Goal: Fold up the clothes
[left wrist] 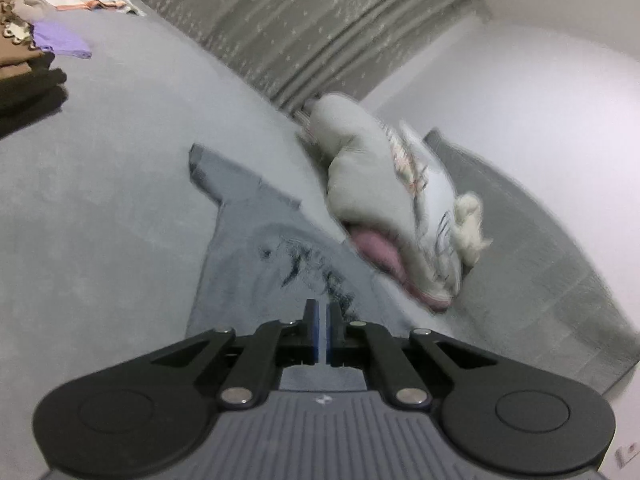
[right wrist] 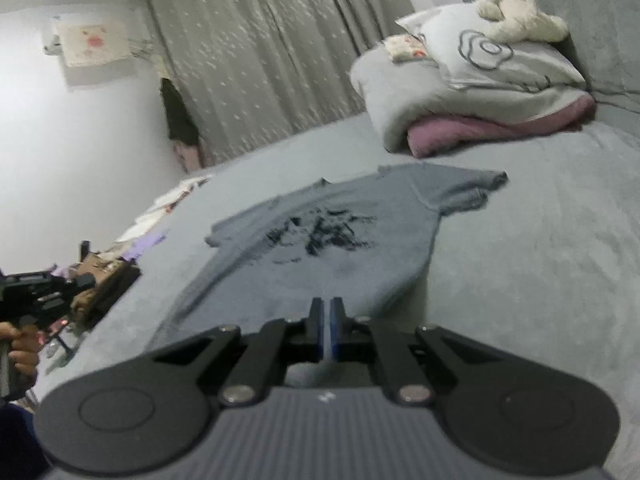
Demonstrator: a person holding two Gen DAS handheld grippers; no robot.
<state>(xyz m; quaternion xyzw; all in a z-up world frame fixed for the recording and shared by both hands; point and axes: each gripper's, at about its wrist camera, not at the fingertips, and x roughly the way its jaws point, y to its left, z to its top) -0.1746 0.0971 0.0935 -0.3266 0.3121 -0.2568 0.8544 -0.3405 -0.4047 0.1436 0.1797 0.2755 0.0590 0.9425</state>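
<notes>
A grey T-shirt (left wrist: pixel 256 248) with a dark print lies spread flat, front up, on the grey bed (left wrist: pixel 100 200). My left gripper (left wrist: pixel 322 308) hovers over its lower part, shut to a thin slit, with nothing seen between the pads. In the right wrist view the same T-shirt (right wrist: pixel 320 248) stretches away from me, sleeves out to both sides. My right gripper (right wrist: pixel 329 304) is shut just above the hem, and I see no cloth pinched. The left gripper (right wrist: pixel 80 280) shows at the far left edge, held by a hand (right wrist: pixel 22 344), off to the side of the shirt.
A folded duvet with pillows (right wrist: pixel 460 96) and a plush toy (right wrist: pixel 516 12) is piled beyond the shirt's collar. Stacked folded clothes (left wrist: pixel 32 80) and a purple garment (left wrist: pixel 60 40) lie along one bed edge. Grey curtains (right wrist: pixel 260 60) hang behind.
</notes>
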